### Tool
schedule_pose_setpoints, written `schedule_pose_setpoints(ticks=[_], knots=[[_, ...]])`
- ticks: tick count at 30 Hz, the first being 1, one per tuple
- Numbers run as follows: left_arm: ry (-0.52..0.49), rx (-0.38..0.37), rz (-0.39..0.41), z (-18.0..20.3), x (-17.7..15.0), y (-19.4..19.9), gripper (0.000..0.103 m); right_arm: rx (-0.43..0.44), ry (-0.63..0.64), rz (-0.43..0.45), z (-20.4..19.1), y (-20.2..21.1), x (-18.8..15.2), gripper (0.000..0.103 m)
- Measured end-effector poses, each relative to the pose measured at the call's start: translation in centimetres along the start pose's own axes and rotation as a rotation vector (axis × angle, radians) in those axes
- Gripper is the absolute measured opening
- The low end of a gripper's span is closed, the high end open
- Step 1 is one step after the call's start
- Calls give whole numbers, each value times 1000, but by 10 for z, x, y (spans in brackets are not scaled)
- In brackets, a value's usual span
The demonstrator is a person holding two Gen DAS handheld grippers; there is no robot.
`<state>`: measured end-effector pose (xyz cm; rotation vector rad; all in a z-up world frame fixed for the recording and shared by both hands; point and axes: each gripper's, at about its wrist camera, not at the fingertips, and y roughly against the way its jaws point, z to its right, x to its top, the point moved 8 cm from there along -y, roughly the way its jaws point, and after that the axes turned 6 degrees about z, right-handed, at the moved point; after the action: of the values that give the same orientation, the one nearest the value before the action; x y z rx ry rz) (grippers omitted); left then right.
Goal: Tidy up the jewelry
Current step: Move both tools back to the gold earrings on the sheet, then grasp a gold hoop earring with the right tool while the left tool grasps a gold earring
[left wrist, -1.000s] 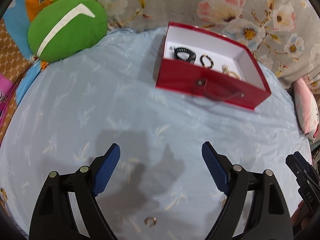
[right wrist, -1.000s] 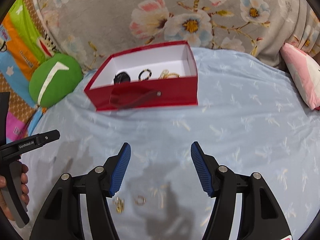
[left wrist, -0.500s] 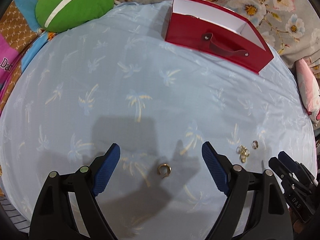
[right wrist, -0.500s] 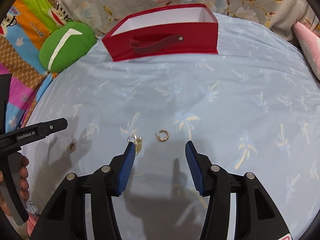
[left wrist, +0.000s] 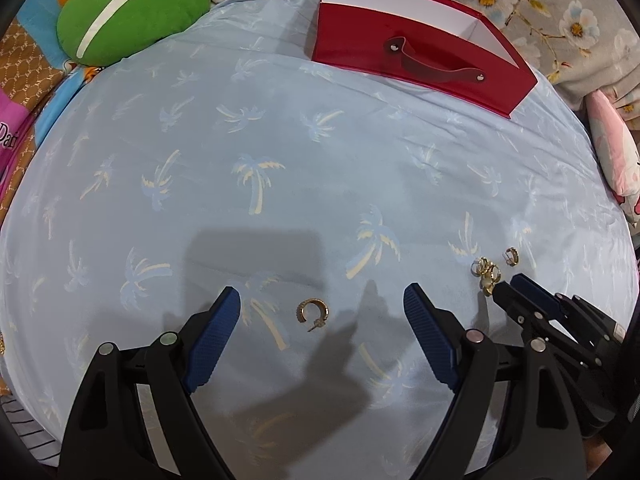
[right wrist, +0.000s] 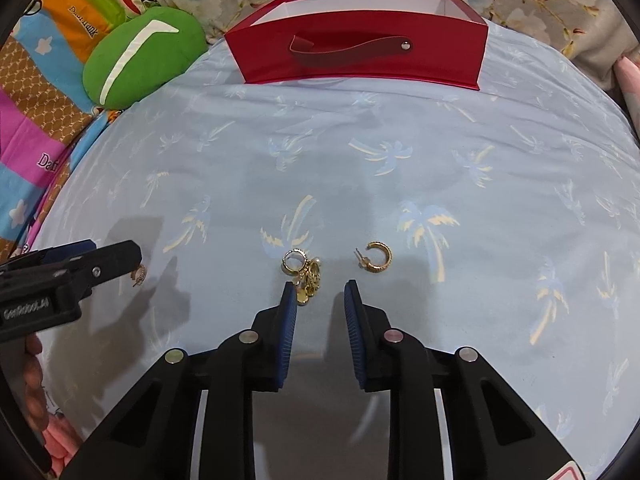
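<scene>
**A:** ok so what changed since a second back? Both cameras sit much lower over the blue palm-print sheet [left wrist: 280,152] than before. Earlier you could look down into the red box [right wrist: 360,56] and see the bracelets inside; now only its front wall with the strap handle shows, far side of the sheet.

**B:** yeah, and the jewelry used to be tiny specks at the bottom edge of the frame. Now the left gripper [left wrist: 322,304] hangs over a gold hoop earring [left wrist: 313,313], which lies on the sheet right between its fingers. Jaws wide apart, same as before, not touching it.

**A:** right gripper [right wrist: 320,298]?

**B:** its jaws have just been closing, the gap is way narrower than a second ago. They're still a bit apart. A little tangle of gold earrings [right wrist: 304,270] sits just past the tips, nearest piece right beside the left finger [right wrist: 289,308]. Can't tell whether a pad touches it. Nothing is clamped.

**A:** which way do the hoops point?

**B:** the one under the left gripper lies flat, open gap facing the near side, post sticking out toward near-left. In the right view there's a second loose hoop [right wrist: 377,257] just right of the tangle, flat too, gap opening left, post poking left. The tangle runs near to far, a ring at the far end, small discs at the near end.

**A:** and the green cushion [left wrist: 132,8]?

**B:** far left, off the sheet's edge.
</scene>
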<state>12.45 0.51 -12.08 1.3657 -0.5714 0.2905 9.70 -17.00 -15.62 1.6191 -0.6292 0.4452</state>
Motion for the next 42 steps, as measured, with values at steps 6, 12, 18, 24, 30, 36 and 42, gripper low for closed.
schedule_pose_setpoints(ticks=[6,12,18,24,30,36,42], knots=[[-8,3,-10,3,-2,-3,81,2,-1,-4,-1,-9,4,12],[-14,-10,-20,10,-3,-6,81,5,-9,5,2,-6,5,12],[-52,-55,-30,40,0,-12,81,-16,-39,8,18,15,-2,12],[-128,-108,-45,87,-1,-24,81,-57,-91,-2,43,34,-13,12],[-161,-135,-61,115,1,-37,72,-73,-132,5,59,45,-17,12],[-210,-122,-60,131,2,-48,50,-69,-147,9,64,45,-16,12],[-231,-134,-59,134,3,-47,11,-62,-162,12,68,44,-15,12]])
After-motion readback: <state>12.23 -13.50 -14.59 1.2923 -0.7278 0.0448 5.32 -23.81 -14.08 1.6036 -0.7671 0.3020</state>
